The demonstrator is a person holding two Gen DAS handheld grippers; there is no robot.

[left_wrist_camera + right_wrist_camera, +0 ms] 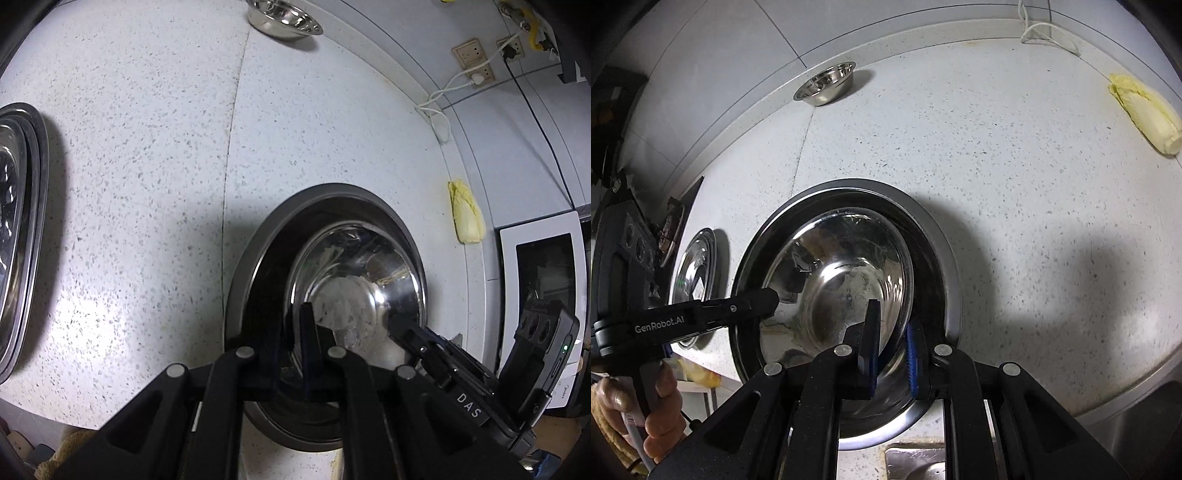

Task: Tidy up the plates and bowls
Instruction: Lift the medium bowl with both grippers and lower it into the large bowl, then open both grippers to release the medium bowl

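A shiny steel bowl (354, 291) (842, 280) rests inside a wider, dark-walled steel basin (332, 194) (934, 236) on the speckled counter. My left gripper (291, 332) is shut on the bowl's left rim, and its tip (772, 295) shows in the right wrist view. On the opposite rim my right gripper (892, 332) is shut as well, reaching in from the right (397, 321) in the left wrist view. Both point steeply downward. A small steel bowl (284, 18) (825, 83) stands apart near the back wall.
Stacked steel plates (22, 236) (694, 273) lie to the left. A pale cabbage (465, 212) (1145, 110) sits by the wall, a microwave (543, 266) beyond it. Sockets with cables (476, 62) are on the wall. A sink (916, 461) lies at the counter's near edge. A hand (661, 406) grips the left handle.
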